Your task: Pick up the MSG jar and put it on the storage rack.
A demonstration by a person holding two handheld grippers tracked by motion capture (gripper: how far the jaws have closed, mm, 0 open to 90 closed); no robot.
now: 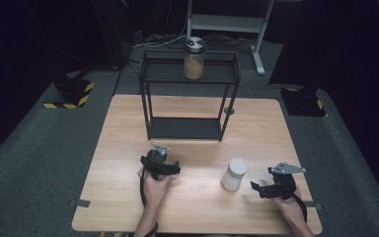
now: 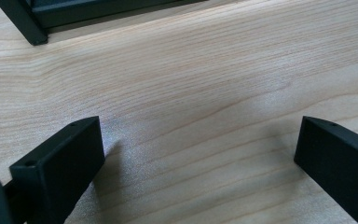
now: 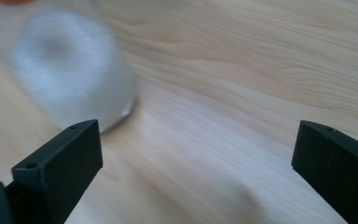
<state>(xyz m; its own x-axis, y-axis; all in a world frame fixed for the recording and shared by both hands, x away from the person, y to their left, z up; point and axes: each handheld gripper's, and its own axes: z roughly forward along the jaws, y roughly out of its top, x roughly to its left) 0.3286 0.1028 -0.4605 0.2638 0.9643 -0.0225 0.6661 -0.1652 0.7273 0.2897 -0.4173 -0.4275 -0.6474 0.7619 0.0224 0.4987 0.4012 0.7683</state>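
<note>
Here, the left gripper is being held low over the table, jaws spread wide with only bare wood between them; the rack is standing ahead of it. The white jar is standing upright just left of the right gripper, apart from it. That gripper is likewise being held agape and empty, the jar blurred beyond its left jaw.
</note>
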